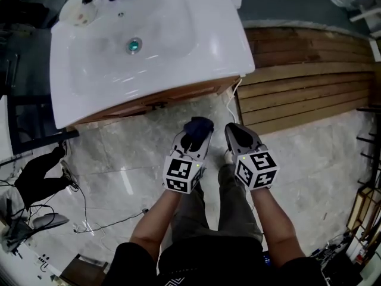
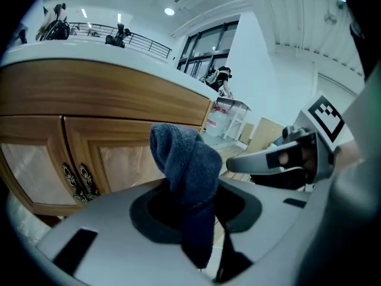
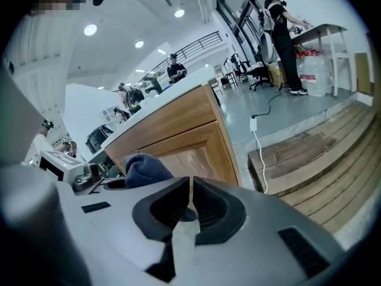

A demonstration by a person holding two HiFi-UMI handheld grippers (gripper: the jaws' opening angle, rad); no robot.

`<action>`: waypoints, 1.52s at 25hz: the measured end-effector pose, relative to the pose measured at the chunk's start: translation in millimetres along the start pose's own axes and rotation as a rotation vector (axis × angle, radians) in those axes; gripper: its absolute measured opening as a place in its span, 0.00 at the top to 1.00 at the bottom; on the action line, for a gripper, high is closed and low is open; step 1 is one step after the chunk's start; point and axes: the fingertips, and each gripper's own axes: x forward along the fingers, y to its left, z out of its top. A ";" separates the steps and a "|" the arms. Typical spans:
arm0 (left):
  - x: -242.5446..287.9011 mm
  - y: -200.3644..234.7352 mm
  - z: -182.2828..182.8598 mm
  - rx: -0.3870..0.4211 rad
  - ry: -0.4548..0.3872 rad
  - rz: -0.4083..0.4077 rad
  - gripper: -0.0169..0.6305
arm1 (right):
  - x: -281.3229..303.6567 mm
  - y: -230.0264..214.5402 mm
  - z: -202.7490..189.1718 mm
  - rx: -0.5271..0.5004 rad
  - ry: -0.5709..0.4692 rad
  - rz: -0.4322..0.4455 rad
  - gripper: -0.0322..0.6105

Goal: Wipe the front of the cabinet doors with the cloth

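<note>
Pale marble-look floor (image 1: 119,165) fills most of the head view; person stands on it, both arms fwd. Wood plank deck (image 1: 309,70) to the right of it. White sink top (image 1: 77,76) at frame top, wood cabinet (image 1: 178,95) under it; from above only a strip of its front shows.

Cabinet doors (image 2: 113,154) are clear in the left gripper view: two framed panels w/ pale insets, dark ornate handles (image 2: 78,182) at the centre seam.

Left gripper (image 1: 195,137) is near the cabinet front, pointed at it. Jaws clamped on the cloth (image 1: 199,126): dark blue, bunched, top sticks up past the tips, tail hangs down btwn the jaws. In the head view, floor shows btwn cloth and cabinet, so no contact w/ the doors.

Right gripper (image 1: 236,131) is just beside the left, same level, aimed twd the cabinet's right corner. Jaws closed to a hairline slit, nothing in them.

White cable (image 3: 259,154) hangs at the cabinet's right end down to the deck. Drain (image 1: 134,44) mid-basin.
</note>
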 end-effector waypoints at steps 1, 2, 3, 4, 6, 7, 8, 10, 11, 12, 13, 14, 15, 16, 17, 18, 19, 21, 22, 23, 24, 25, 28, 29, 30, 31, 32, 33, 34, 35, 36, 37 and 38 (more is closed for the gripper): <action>-6.6 -1.9 4.8 0.001 -0.001 -0.005 0.77 | -2.7 6.1 4.7 -0.004 -0.004 0.002 0.88; -12.9 -3.2 9.5 0.001 -0.003 -0.010 0.77 | -5.2 12.5 9.2 -0.010 -0.007 0.005 0.88; -19.2 -4.3 14.0 -0.001 -0.003 -0.015 0.77 | -7.7 18.9 13.5 -0.017 -0.011 0.008 0.88; -25.2 -5.4 18.1 -0.004 -0.004 -0.020 0.77 | -10.5 24.9 17.5 -0.024 -0.014 0.010 0.88; -36.7 -8.4 25.8 -0.009 -0.004 -0.029 0.77 | -17.6 34.8 25.6 -0.039 -0.019 0.014 0.88; -42.6 -10.6 30.1 -0.008 -0.004 -0.034 0.77 | -22.0 39.1 29.7 -0.047 -0.022 0.015 0.88; -48.7 -13.1 34.9 -0.005 -0.006 -0.040 0.77 | -26.6 43.4 34.0 -0.055 -0.025 0.015 0.88; -59.8 -17.5 45.5 0.006 -0.012 -0.053 0.77 | -35.0 51.2 42.5 -0.067 -0.033 0.015 0.88; -64.2 -18.7 51.0 0.009 -0.019 -0.057 0.77 | -38.5 54.8 46.7 -0.070 -0.038 0.017 0.88; -68.1 -19.5 56.6 0.011 -0.027 -0.060 0.77 | -41.6 58.2 50.5 -0.072 -0.042 0.019 0.88; -72.1 -20.6 62.0 0.011 -0.036 -0.062 0.77 | -44.7 61.7 53.7 -0.073 -0.045 0.022 0.88; -76.8 -22.6 66.9 0.011 -0.042 -0.065 0.77 | -48.2 65.6 55.9 -0.075 -0.045 0.024 0.88; -82.1 -25.7 71.1 0.012 -0.048 -0.071 0.77 | -52.1 69.9 57.3 -0.078 -0.044 0.028 0.88; -87.8 -29.7 74.7 0.016 -0.053 -0.078 0.77 | -56.3 74.4 58.3 -0.083 -0.042 0.032 0.88; -93.4 -33.8 77.7 0.023 -0.058 -0.085 0.77 | -60.5 78.7 59.1 -0.091 -0.042 0.035 0.88; -98.8 -37.4 80.0 0.031 -0.063 -0.091 0.77 | -64.5 82.6 59.8 -0.100 -0.042 0.038 0.88; -103.9 -40.3 81.6 0.039 -0.066 -0.094 0.77 | -68.4 86.1 60.4 -0.108 -0.043 0.040 0.88; -113.8 -44.9 82.3 0.048 -0.068 -0.094 0.77 | -76.7 92.5 60.5 -0.116 -0.046 0.043 0.88; -118.6 -46.8 82.1 0.050 -0.069 -0.093 0.77 | -80.8 95.5 60.2 -0.117 -0.048 0.045 0.88; -123.2 -48.4 82.2 0.051 -0.071 -0.092 0.77 | -84.4 98.4 60.2 -0.118 -0.051 0.046 0.88; -127.5 -49.8 82.9 0.052 -0.076 -0.092 0.77 | -87.4 100.9 60.4 -0.120 -0.054 0.048 0.88; -131.7 -51.0 84.1 0.052 -0.082 -0.091 0.77 | -89.9 103.4 61.0 -0.124 -0.058 0.050 0.88; -143.9 -52.8 88.8 0.047 -0.108 -0.089 0.77 | -95.7 112.2 63.5 -0.137 -0.072 0.060 0.88; -148.1 -52.7 90.2 0.044 -0.116 -0.087 0.77 | -97.4 115.6 64.4 -0.142 -0.077 0.064 0.88; -152.3 -52.5 91.4 0.042 -0.124 -0.084 0.77 | -99.0 119.0 65.3 -0.147 -0.081 0.068 0.88; -156.3 -52.3 92.3 0.041 -0.131 -0.080 0.77 | -100.6 122.2 66.0 -0.151 -0.085 0.072 0.88; -160.0 -52.2 93.2 0.040 -0.137 -0.075 0.77 | -102.1 125.1 66.6 -0.154 -0.089 0.077 0.88; -163.2 -52.0 94.1 0.040 -0.143 -0.070 0.77 | -103.6 127.4 67.4 -0.155 -0.092 0.082 0.88; -166.0 -52.0 95.0 0.041 -0.148 -0.065 0.77 | -104.9 129.2 68.1 -0.156 -0.094 0.086 0.88; -168.4 -51.9 95.6 0.043 -0.153 -0.060 0.77 | -106.1 130.9 68.8 -0.158 -0.094 0.090 0.88; -170.7 -51.7 95.7 0.045 -0.155 -0.055 0.77 | -107.0 132.8 69.0 -0.160 -0.094 0.095 0.88; -172.9 -51.4 95.7 0.047 -0.158 -0.050 0.77 | -107.8 135.2 68.8 -0.163 -0.093 0.100 0.88; -175.2 -51.0 96.1 0.048 -0.163 -0.044 0.77 | -108.7 137.9 68.3 -0.166 -0.091 0.108 0.88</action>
